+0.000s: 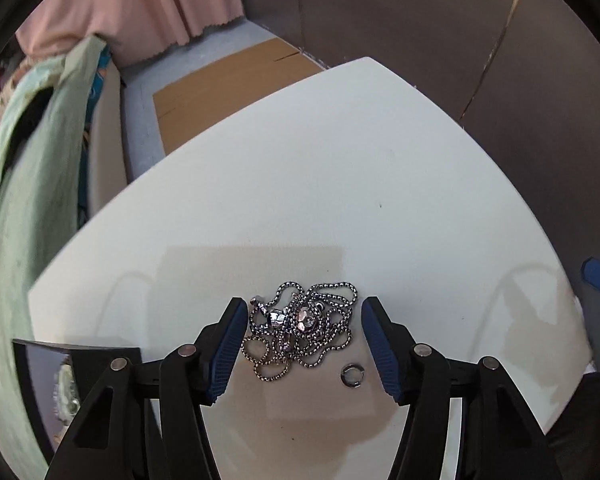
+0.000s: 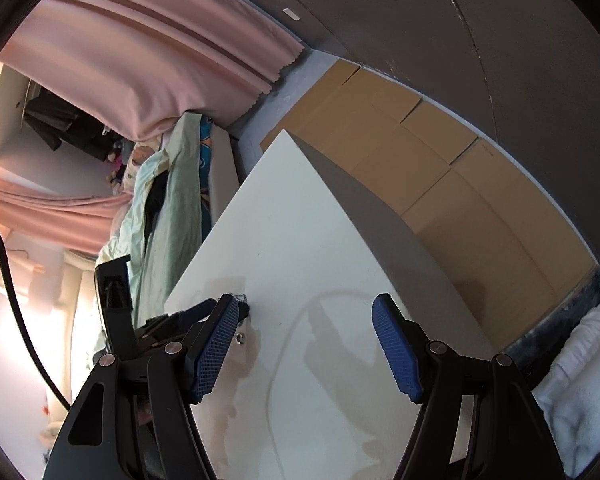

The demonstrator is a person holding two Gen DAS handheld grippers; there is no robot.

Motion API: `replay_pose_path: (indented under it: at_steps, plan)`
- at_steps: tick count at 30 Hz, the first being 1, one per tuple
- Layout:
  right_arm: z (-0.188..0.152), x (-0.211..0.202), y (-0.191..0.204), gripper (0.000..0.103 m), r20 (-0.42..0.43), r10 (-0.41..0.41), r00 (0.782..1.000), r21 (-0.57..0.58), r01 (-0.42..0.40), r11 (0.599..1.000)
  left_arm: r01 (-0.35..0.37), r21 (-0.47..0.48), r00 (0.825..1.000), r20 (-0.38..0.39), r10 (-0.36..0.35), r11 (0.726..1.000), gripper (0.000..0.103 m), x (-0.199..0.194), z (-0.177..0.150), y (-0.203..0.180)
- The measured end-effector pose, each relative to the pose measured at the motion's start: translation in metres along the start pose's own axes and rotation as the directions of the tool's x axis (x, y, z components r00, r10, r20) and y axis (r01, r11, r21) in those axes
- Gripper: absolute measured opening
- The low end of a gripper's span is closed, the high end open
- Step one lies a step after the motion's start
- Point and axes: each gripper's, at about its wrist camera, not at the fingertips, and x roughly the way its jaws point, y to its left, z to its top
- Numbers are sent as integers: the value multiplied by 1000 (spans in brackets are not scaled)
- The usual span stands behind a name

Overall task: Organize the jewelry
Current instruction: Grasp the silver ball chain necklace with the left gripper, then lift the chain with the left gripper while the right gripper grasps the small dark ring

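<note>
Chain necklace [image 1: 302, 330]: a tangled heap of silver box-link chain with shiny beads or pendants in its middle is seen lying on the white table, low in the centre of the left wrist view. The heap sits between the two blue pads; its left edge lies just beside the left pad, perhaps touching it, which cannot be told, while a gap is seen to the right pad.
Ring [image 1: 353, 375]: a small silver ring is seen flat on the table, just below and right of the chain, apart from it and near the right pad.
Left gripper [image 1: 304, 342]: the jaws are held apart around the heap and are not clamped on it; nothing is grasped. The gripper is pointed steeply down at the tabletop.
Right gripper [image 2: 305, 344]: the jaws are spread wide over bare table and nothing is held between them.
Chain in the right wrist view: only a scrap of it [image 2: 241, 295] is glimpsed past the tip of the left pad; the ring [image 2: 240, 338] lies just below it.
Table [image 1: 300, 184]: white and glossy, with grey shadows of the tools cast on it.
Dark tray [image 1: 40, 368]: a dark-edged tray or box is seen at the lower left of the left wrist view; its contents are blurred.
Surroundings: pink curtains [image 2: 148, 52], pale green cloth [image 1: 32, 184] and flattened cardboard [image 2: 440, 168] are seen beyond the table.
</note>
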Motion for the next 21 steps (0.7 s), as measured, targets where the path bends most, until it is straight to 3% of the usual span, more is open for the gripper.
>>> replay_pose_path:
  at_steps: [6,11,12,15,21]
  plan:
    - [-1,2,3,70,-10,-5,1000,-15,5,1000,29,27,1000,-6,-28,999,40,-4,-3,4]
    - [-1,6,5,70,-21,-7,1000,-17,6,1000,49,7,999,0,-49,999,34,-9,-4,7]
    - [-1,7,6,70,-23,-8,1000,-22,8,1000,62,1,998,13,-62,998,23,-13,-3,8]
    - [-1,9,12,70,-29,-20,999,-48,19,999,73,-11,997,27,-73,997,12,-25,-3,12]
    - [-4,16,23,70,-44,-47,998,-108,42,993,76,-16,995,71,-75,997,11,-44,-8,15]
